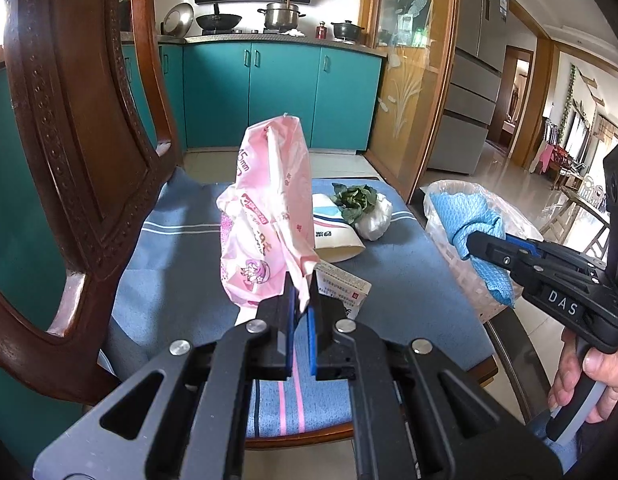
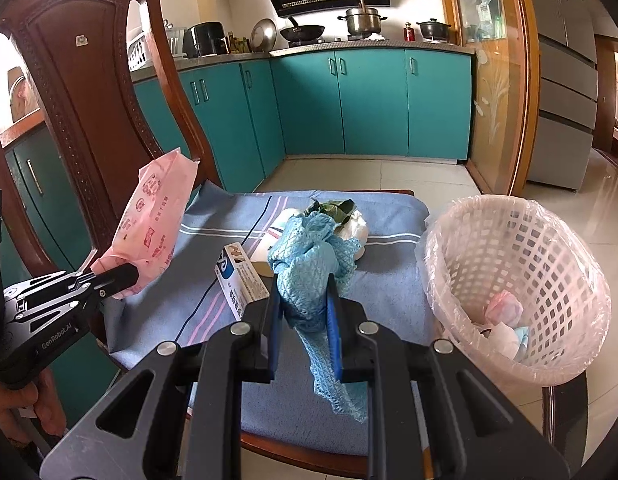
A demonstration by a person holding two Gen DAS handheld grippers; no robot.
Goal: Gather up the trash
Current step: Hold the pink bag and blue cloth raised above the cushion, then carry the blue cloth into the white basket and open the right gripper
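Seen from the left wrist, the left tongs [image 1: 303,294] are clenched on a corner of a pink plastic wrapper [image 1: 265,216], lifted above the blue chair cushion [image 1: 181,252], left of the lined wastebasket [image 1: 449,216]. Seen from the right wrist, the right tongs [image 2: 303,300] grasp a crumpled blue cloth [image 2: 313,256], held above the cushion just left of the wastebasket, near a small box [image 2: 239,276].
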